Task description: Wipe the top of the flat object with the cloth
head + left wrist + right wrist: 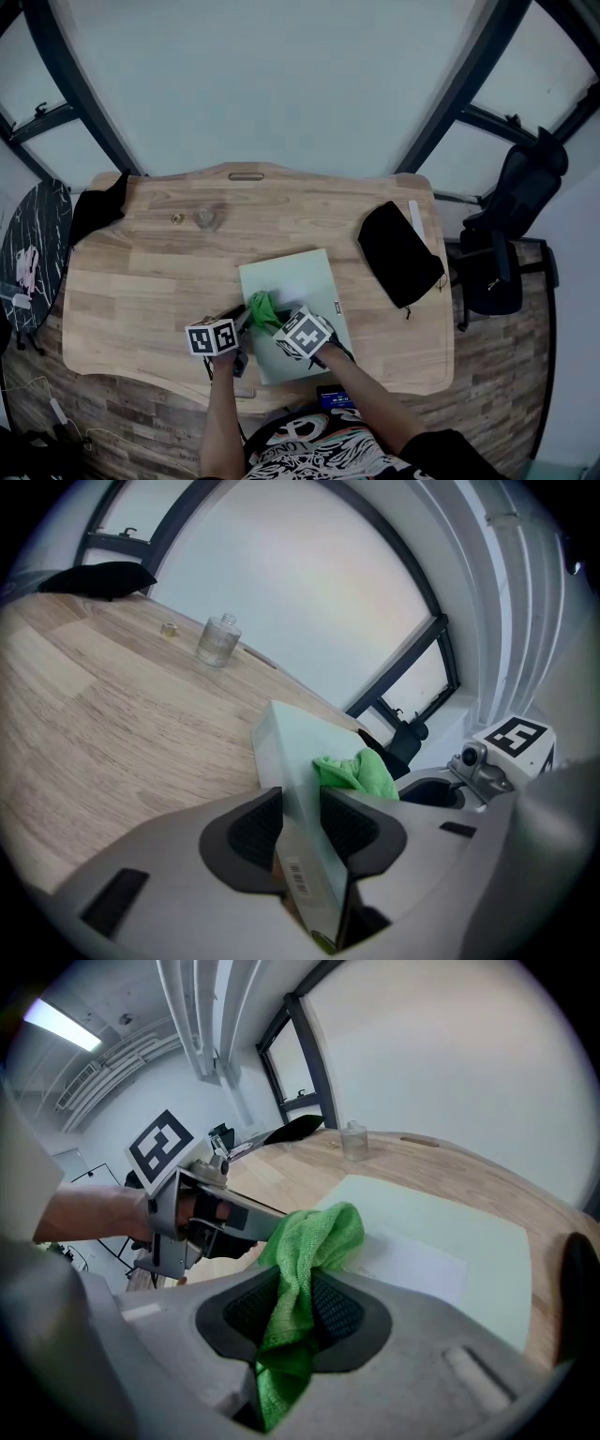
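A pale green flat box [298, 291] lies on the wooden table [150, 272], near its front edge. My left gripper [240, 326] is shut on the box's near left edge; in the left gripper view the jaws [300, 803] pinch the thin edge of the box [286, 747]. A bright green cloth [264, 311] rests on the box's top, bunched up. My right gripper [274, 324] is shut on that cloth; in the right gripper view the cloth [305, 1246] hangs between the jaws [292, 1290] and touches the box [450, 1227] beside a white label [412, 1262].
A black pouch [399, 251] lies right of the box. A glass jar [206, 217] and a small object [175, 218] stand at the back left, with dark fabric [97, 208] at the left corner. A black chair [511, 234] is off the right edge.
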`<state>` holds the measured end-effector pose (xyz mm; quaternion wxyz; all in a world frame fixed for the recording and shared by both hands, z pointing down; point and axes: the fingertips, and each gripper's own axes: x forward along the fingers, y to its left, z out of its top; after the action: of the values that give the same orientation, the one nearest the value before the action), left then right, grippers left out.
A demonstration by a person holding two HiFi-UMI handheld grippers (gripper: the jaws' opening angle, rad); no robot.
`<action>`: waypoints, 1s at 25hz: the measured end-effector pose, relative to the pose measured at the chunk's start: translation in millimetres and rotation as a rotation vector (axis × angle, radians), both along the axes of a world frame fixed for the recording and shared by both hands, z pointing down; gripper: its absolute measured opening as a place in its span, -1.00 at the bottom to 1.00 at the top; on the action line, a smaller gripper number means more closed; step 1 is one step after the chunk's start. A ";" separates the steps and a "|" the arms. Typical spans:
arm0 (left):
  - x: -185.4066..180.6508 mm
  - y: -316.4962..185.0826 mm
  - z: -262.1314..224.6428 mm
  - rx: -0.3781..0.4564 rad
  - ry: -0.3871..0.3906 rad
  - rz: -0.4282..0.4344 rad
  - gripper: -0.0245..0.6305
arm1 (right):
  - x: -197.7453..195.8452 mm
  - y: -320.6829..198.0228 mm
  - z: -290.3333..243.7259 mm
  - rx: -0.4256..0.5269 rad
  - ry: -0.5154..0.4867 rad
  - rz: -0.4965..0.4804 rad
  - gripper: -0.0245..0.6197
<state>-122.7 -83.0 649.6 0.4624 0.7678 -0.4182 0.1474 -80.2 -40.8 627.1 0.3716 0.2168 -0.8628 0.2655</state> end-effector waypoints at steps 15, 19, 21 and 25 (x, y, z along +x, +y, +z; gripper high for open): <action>0.0 -0.7 0.4 0.005 0.010 -0.011 -0.55 | -7.1 18.3 -0.2 -0.021 -0.018 -0.032 -0.65; -0.7 -0.2 0.0 0.004 0.004 -0.013 -0.55 | -8.7 22.8 -0.6 -0.030 -0.027 -0.038 -0.65; -0.9 -0.2 0.6 0.005 0.007 -0.014 -0.55 | -9.7 24.7 -0.3 -0.031 -0.028 -0.042 -0.65; -0.5 0.0 0.4 0.009 0.011 -0.015 -0.55 | -11.5 29.4 -0.2 -0.031 -0.025 -0.052 -0.65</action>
<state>-123.2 -83.0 650.0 0.4624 0.7676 -0.4220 0.1377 -91.6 -11.4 626.9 0.3711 0.1852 -0.8685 0.2716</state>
